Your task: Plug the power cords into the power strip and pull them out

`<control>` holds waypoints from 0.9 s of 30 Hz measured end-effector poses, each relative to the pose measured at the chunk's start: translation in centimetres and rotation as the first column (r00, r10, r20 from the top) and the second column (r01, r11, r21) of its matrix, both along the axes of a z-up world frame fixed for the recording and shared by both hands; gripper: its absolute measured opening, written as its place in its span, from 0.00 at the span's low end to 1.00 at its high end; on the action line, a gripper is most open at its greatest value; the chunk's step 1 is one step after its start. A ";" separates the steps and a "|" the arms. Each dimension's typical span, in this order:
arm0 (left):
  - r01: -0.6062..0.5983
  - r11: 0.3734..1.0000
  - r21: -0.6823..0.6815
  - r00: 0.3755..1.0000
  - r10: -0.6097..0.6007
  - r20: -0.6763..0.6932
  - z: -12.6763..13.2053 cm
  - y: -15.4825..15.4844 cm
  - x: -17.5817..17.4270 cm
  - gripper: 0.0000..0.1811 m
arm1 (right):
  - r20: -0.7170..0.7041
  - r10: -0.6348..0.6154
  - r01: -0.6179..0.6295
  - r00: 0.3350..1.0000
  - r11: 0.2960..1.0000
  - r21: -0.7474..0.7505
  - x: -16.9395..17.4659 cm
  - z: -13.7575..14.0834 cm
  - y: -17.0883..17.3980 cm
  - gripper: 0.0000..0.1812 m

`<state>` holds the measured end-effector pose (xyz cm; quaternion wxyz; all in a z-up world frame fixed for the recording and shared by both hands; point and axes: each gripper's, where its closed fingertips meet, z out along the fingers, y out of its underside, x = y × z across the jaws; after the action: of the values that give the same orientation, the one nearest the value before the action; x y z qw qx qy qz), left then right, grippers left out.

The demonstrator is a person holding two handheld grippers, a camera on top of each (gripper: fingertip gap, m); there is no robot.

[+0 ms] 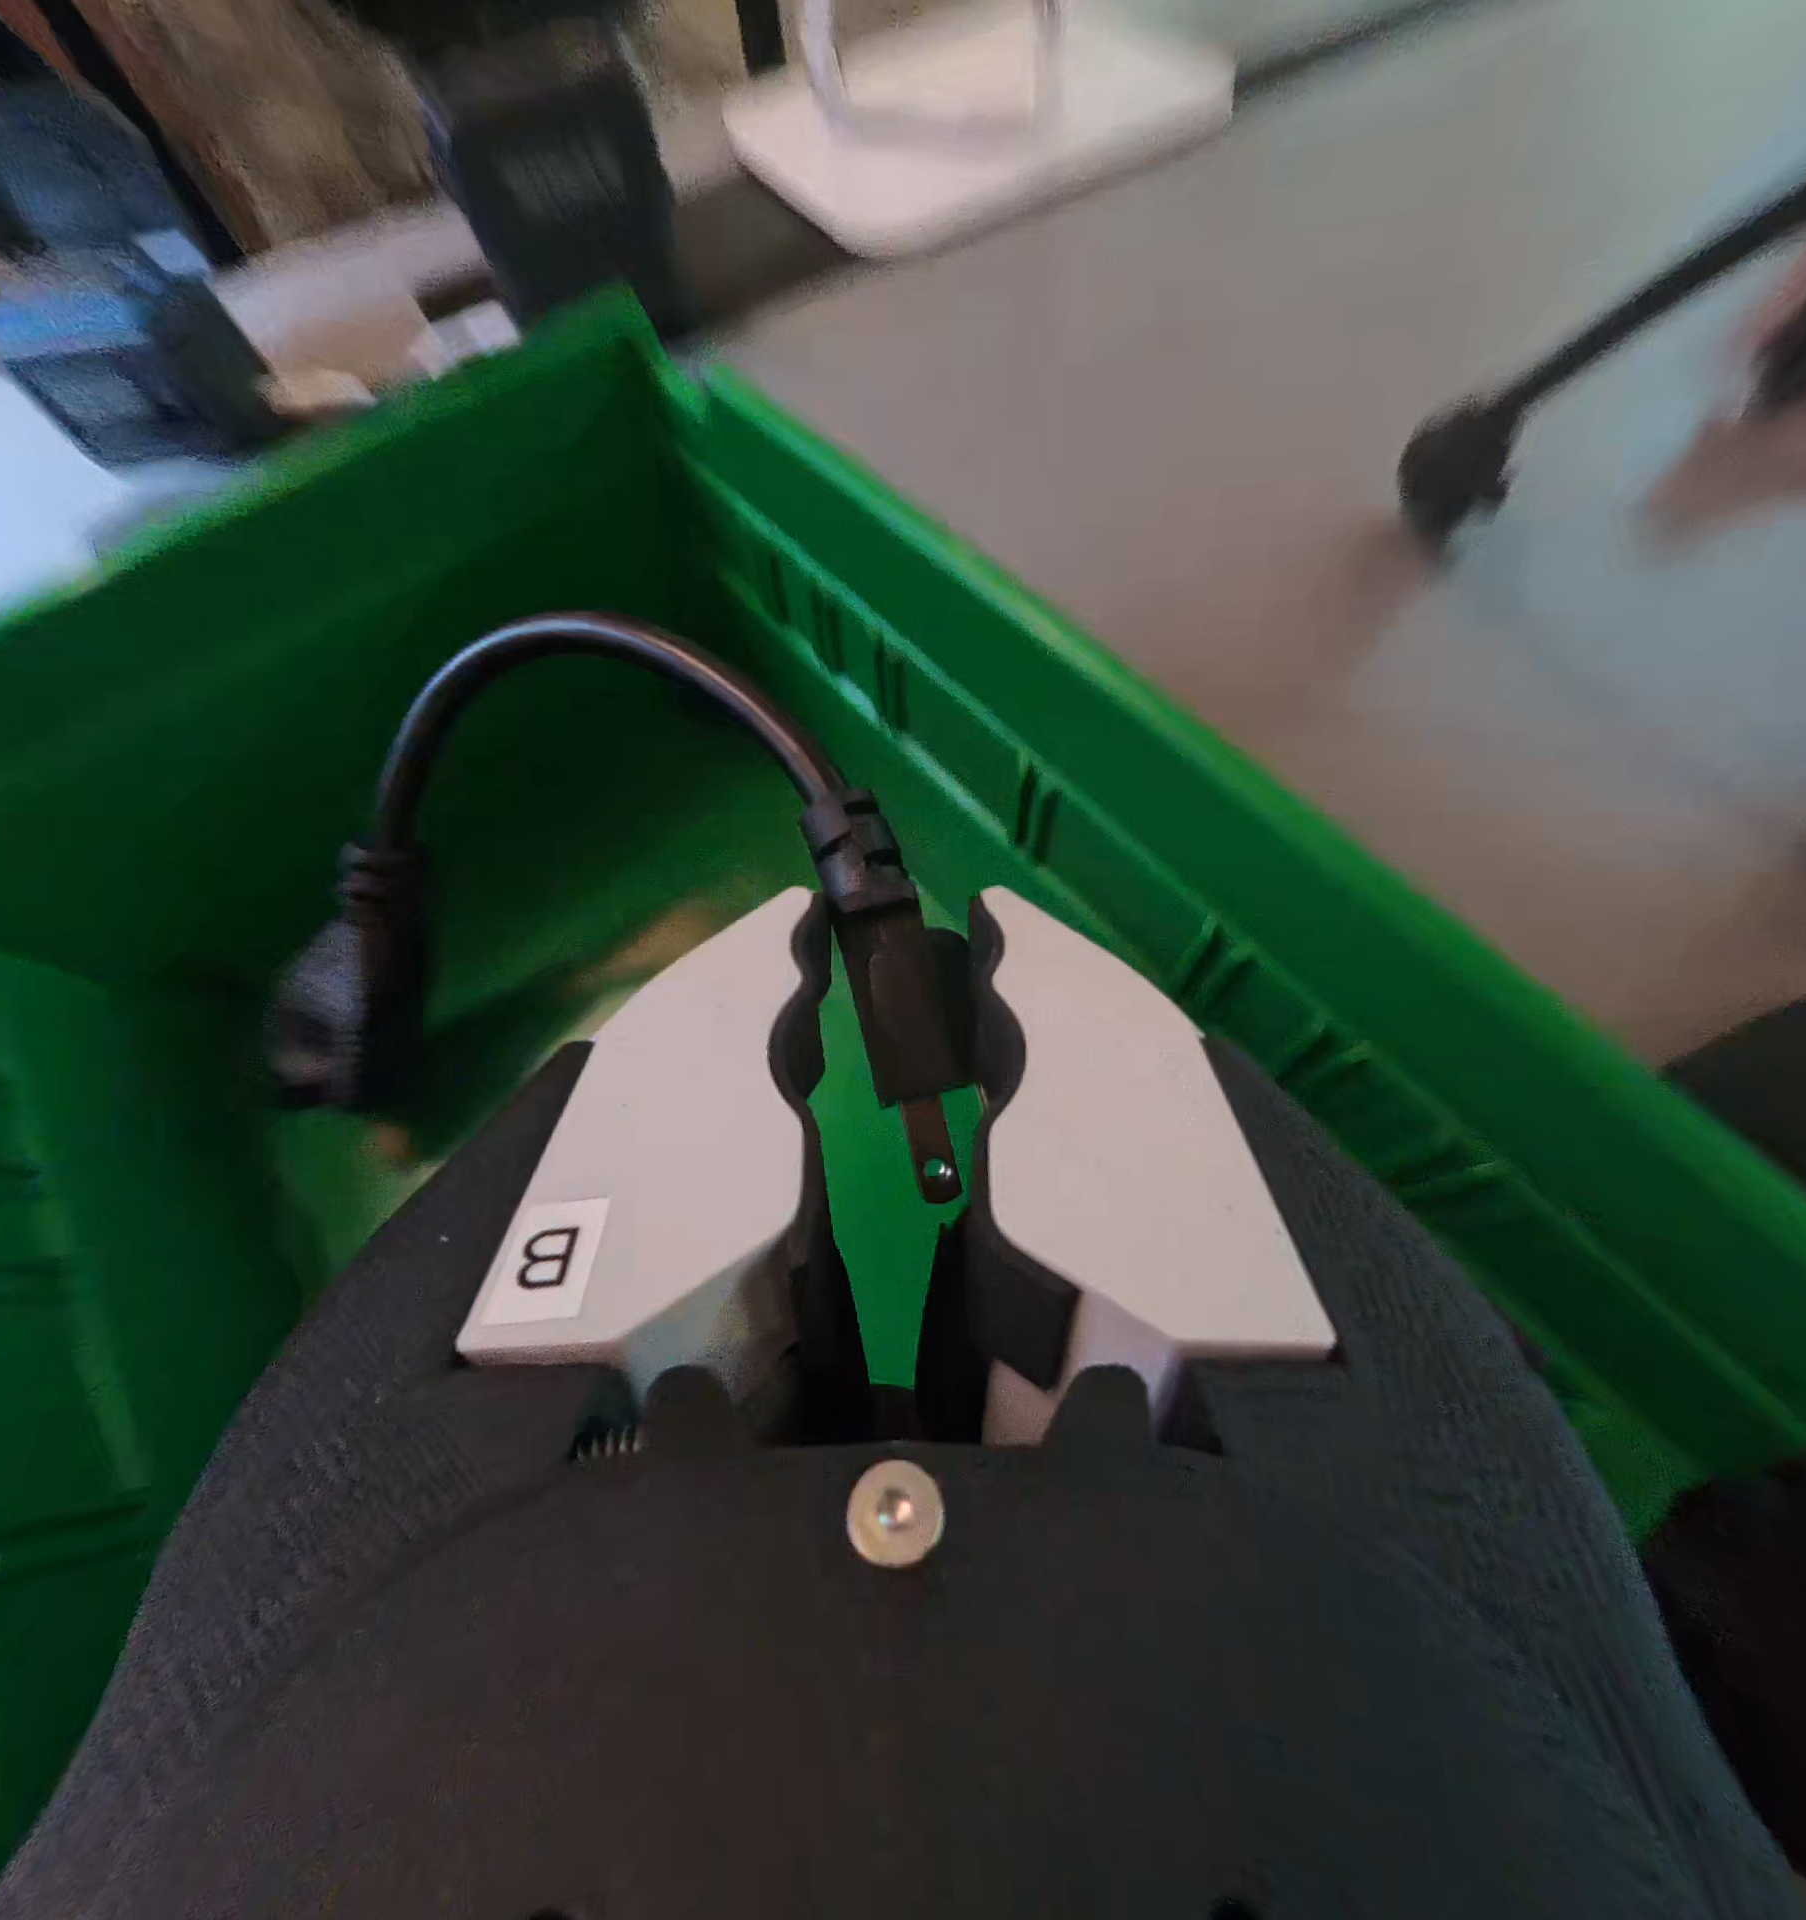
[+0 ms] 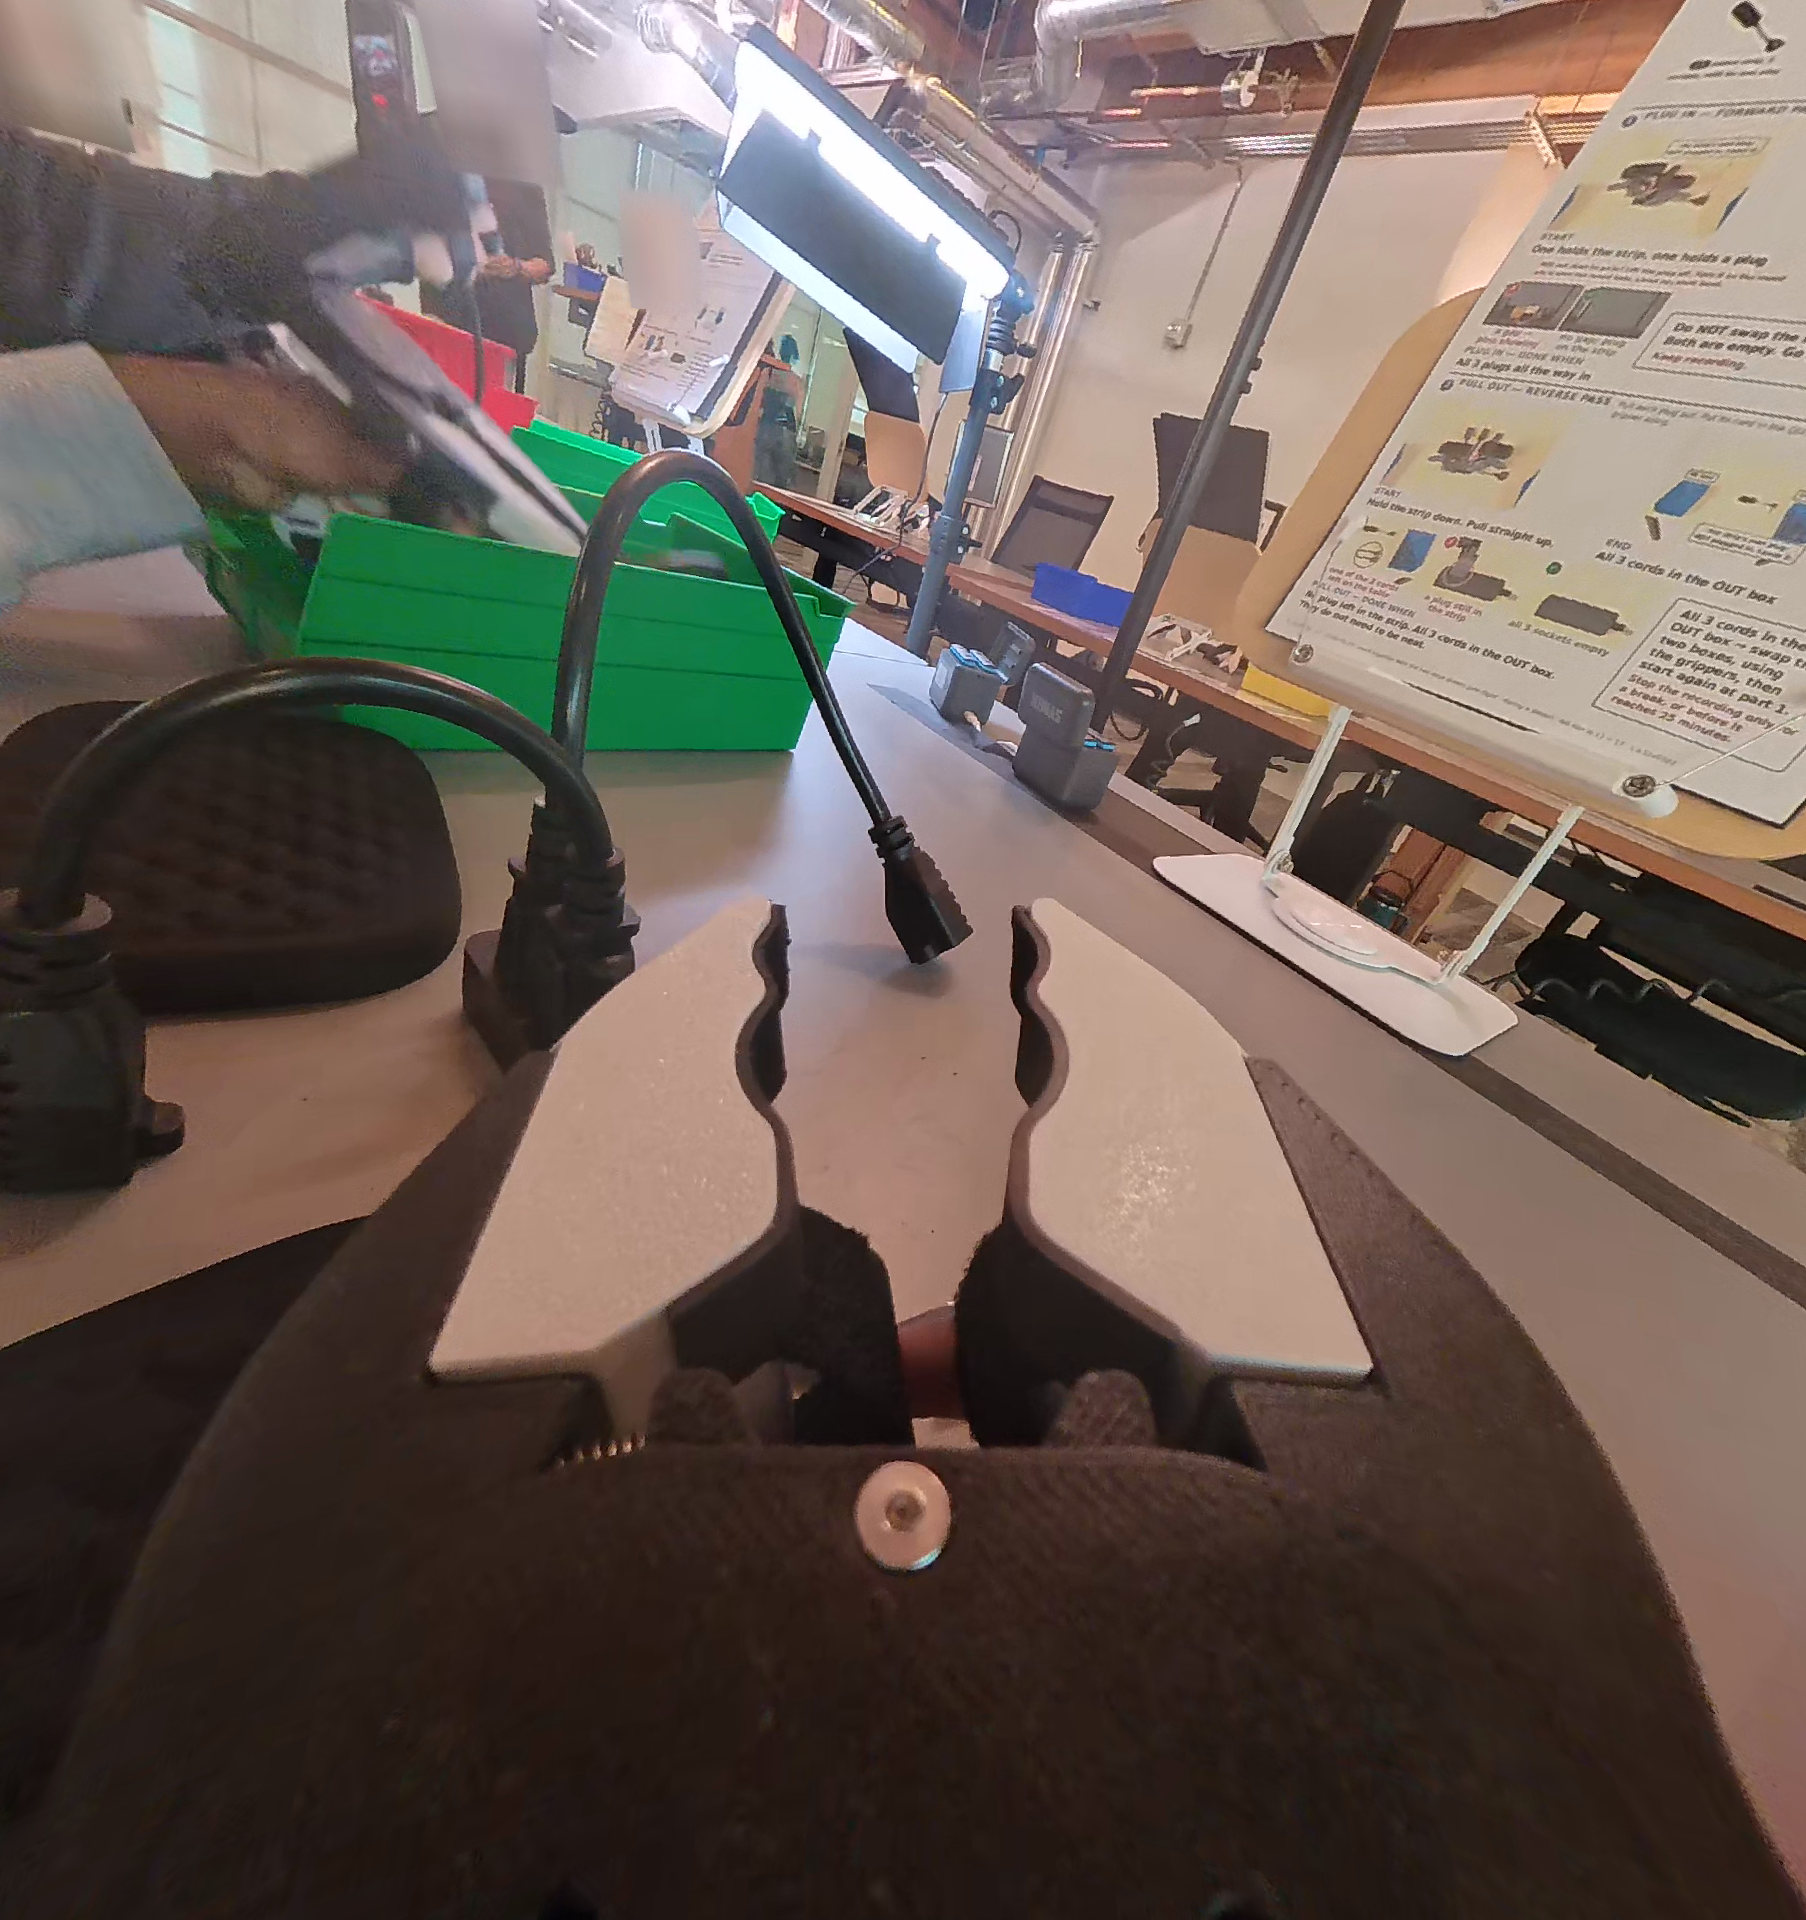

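Observation:
In the left wrist view my left gripper (image 1: 897,914) is inside a green bin (image 1: 1086,821), shut on the plug (image 1: 904,1023) of a short black power cord. The plug's prong points back toward me, and the cord arcs left to its socket end (image 1: 343,987). In the right wrist view my right gripper (image 2: 899,925) is open and empty, low over the grey table (image 2: 1242,1039). Two black plugs (image 2: 566,894) stand in the power strip (image 2: 494,997), mostly hidden behind my left finger. One cord ends at a socket (image 2: 47,1039) on the left, the other at a socket (image 2: 925,920) just beyond my fingertips.
A black textured pad (image 2: 255,852) lies at the left. Green bins (image 2: 566,644) stand behind the strip, with the left gripper (image 2: 442,436) and a hand above them. A white stand (image 2: 1335,966) with an instruction board is at the right, and grey boxes (image 2: 1060,738) are at the table's far edge. The grippers' ends are close to 40 centimeters from one another. From the right gripper's tips to the socket (image 2: 925,920) is close to 20 centimeters.

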<state>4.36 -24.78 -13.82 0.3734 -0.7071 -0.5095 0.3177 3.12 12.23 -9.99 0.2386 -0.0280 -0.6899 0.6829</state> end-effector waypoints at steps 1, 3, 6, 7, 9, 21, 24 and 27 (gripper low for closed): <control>-0.015 0.999 0.040 0.997 0.018 -0.074 2.2 -0.4 0.2 0.14 | -0.001 0.000 0.000 1.000 1.000 0.002 0.0 0.0 0.0 0.23; 0.017 0.991 0.129 0.976 0.012 -0.218 6.7 -0.5 0.9 0.13 | -0.006 -0.002 0.002 1.000 1.000 0.005 0.0 0.0 0.0 0.23; 0.101 0.974 0.201 0.895 -0.002 -0.445 13.7 -0.1 2.1 0.13 | -0.016 -0.003 0.003 1.000 1.000 0.009 0.1 0.0 -0.1 0.23; 0.110 0.975 0.195 0.866 0.002 -0.499 15.6 -0.1 2.4 0.13 | -0.021 -0.002 0.002 1.000 1.000 0.009 0.1 0.0 -0.1 0.23; 0.127 0.977 0.169 0.833 -0.013 -0.553 18.6 0.4 2.9 0.13 | -0.029 -0.002 0.003 1.000 1.000 0.009 0.2 0.1 -0.1 0.23; 0.651 0.749 0.125 0.622 -0.431 -0.654 25.4 19.3 5.6 0.13 | -0.474 -0.081 0.051 0.877 0.996 -0.077 4.0 4.7 0.1 0.27; 0.746 0.648 0.156 0.585 -0.525 -0.618 23.2 25.9 6.1 0.13 | -0.676 -0.117 0.089 0.728 0.993 -0.076 5.4 7.6 0.3 0.27; 0.807 0.562 0.183 0.565 -0.643 -0.517 19.2 31.9 6.7 0.12 | -0.800 -0.097 0.083 0.592 0.995 -0.059 6.6 10.7 0.7 0.28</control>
<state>11.10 7.12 5.41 0.7017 -0.6832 -0.1311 0.1537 9.75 12.92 0.70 0.5568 0.2449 -0.5015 0.6152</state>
